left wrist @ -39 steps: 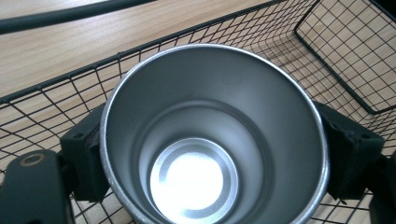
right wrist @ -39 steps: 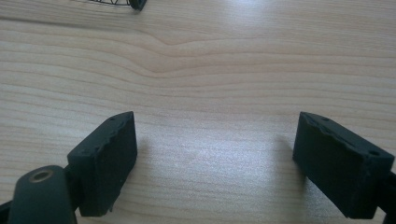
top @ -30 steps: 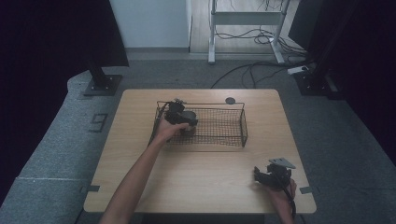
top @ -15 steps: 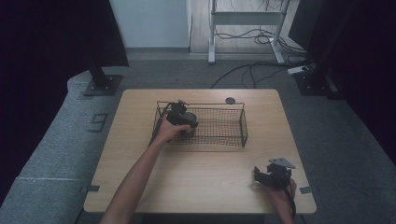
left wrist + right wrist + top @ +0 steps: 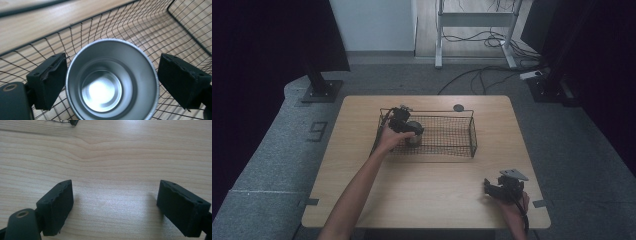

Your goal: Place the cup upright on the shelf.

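Unlabelled steel cup (image 5: 111,82) (apparently) in basket (image 5: 155,32)

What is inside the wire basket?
A metal cup, upright and empty, sits in the wire basket at its left end, between the left gripper's open fingers.

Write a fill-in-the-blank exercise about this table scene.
1. The round silver metal cup sits inside the black wire ____.
2. The left claw has just been opening, its pads flanking the ____.
3. The open right claw holds ____ above the light wooden table.

Missing words: basket; cup; nothing
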### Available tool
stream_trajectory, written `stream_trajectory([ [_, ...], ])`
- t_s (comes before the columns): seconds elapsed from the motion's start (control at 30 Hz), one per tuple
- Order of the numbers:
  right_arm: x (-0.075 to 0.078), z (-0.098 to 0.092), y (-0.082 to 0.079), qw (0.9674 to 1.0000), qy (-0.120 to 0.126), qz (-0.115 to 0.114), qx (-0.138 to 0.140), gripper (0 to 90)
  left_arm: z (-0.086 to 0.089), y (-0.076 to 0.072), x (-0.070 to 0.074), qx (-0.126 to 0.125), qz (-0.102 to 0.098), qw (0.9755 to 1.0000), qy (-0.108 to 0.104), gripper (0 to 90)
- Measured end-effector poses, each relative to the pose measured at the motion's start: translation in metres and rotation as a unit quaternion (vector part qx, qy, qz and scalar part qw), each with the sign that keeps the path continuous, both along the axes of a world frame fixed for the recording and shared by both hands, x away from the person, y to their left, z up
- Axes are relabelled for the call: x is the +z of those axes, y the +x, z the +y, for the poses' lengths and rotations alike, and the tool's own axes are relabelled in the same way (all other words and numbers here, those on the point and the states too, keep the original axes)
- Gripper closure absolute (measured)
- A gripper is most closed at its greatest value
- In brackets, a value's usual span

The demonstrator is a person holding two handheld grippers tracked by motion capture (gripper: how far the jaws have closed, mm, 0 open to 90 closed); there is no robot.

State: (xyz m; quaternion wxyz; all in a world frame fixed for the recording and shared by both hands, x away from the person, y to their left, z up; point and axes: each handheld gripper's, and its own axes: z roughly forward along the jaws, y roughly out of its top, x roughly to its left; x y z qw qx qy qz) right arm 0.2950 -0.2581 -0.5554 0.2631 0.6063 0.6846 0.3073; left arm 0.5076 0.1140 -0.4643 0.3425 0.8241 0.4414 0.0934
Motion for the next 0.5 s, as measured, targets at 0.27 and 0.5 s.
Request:
stream_trajectory([
  [0.27, 0.000, 0.000, 0.000, 1.0000, 0.000, 0.000, 0.000, 13.6, 0.015, -0.017, 0.030, -0.001, -0.037, 0.9985, -0.040, 10.3],
  [0.5, 0.000, 0.000, 0.000, 1.0000, 0.000, 0.000, 0.000, 13.6, 0.022, -0.038, 0.048, -0.013, -0.060, 0.9967, -0.054, 10.6],
])
